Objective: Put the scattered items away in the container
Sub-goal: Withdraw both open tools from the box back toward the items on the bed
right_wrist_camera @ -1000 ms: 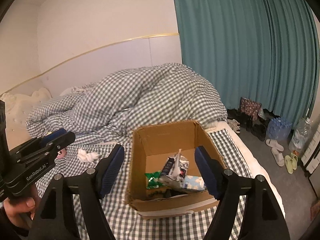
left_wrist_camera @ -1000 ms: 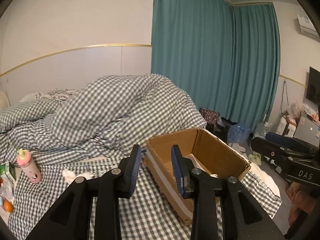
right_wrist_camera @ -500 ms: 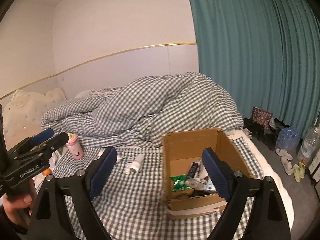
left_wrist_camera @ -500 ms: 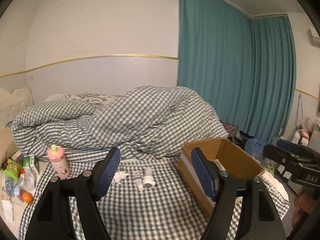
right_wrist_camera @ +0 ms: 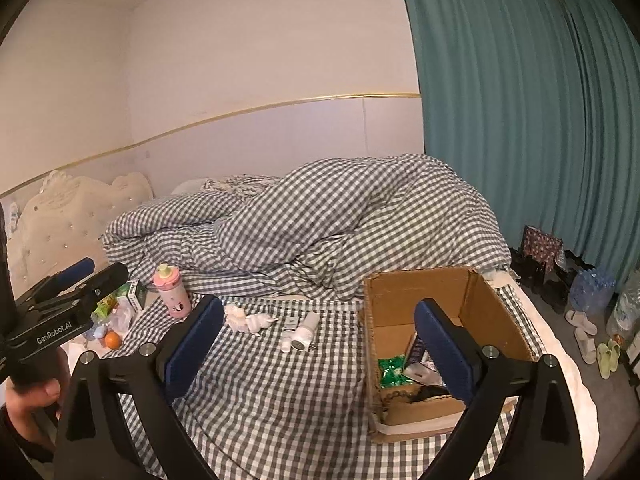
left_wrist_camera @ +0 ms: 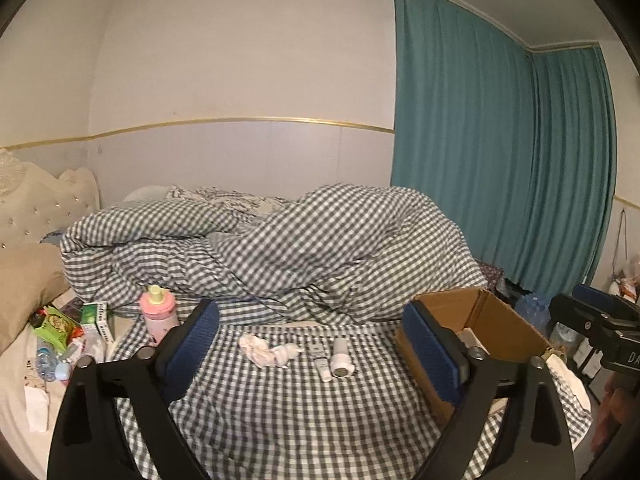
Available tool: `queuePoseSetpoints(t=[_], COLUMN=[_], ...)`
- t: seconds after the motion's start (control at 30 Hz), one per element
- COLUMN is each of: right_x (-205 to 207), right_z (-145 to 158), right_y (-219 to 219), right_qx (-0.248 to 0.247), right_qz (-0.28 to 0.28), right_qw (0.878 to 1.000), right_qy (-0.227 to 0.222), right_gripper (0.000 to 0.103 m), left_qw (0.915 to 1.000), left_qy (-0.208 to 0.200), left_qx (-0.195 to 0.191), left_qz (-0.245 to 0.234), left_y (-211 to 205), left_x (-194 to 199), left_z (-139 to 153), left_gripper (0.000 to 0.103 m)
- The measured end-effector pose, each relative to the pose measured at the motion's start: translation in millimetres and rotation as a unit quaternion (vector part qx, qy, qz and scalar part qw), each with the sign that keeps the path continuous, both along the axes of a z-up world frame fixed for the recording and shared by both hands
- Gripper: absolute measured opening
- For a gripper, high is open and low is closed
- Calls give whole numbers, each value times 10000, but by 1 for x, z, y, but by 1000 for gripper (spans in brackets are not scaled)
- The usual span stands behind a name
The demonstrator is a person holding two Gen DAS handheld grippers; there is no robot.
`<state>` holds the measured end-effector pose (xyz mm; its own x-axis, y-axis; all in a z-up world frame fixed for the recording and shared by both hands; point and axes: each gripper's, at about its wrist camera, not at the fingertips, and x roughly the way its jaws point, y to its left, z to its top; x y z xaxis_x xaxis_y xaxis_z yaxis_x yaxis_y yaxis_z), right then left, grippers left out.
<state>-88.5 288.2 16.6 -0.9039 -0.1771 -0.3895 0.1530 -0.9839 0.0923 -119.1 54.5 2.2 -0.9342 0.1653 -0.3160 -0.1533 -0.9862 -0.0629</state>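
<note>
While both my left gripper (left_wrist_camera: 310, 346) and right gripper (right_wrist_camera: 318, 340) have just spread their jaws, empty, the crumpled tissue (left_wrist_camera: 266, 351) lies on the bed, left of the cardboard box (right_wrist_camera: 436, 294); soft, light, pinch its bunched middle

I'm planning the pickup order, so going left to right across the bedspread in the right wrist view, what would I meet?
pink bottle → crumpled tissue → small white tube → white bottle → cardboard box
</note>
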Motion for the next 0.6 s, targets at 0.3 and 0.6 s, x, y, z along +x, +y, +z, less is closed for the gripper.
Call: queuePoseSetpoints(t=[0.3, 0.6], right_x=[-3, -6], right_z=[3, 9], right_y=[-26, -51], right_qx=[4, 18], right_qz=[186, 357], right_qw=[9998, 9992], right_qy=[3, 163], right_gripper=[103, 103], left_qw=[9994, 9986], left_qy=[56, 24], left_qx=[-90, -107], left_qz=[318, 508], left_y=[-29, -57], left_x=[11, 12], left_z=[7, 7], left_gripper=[103, 103])
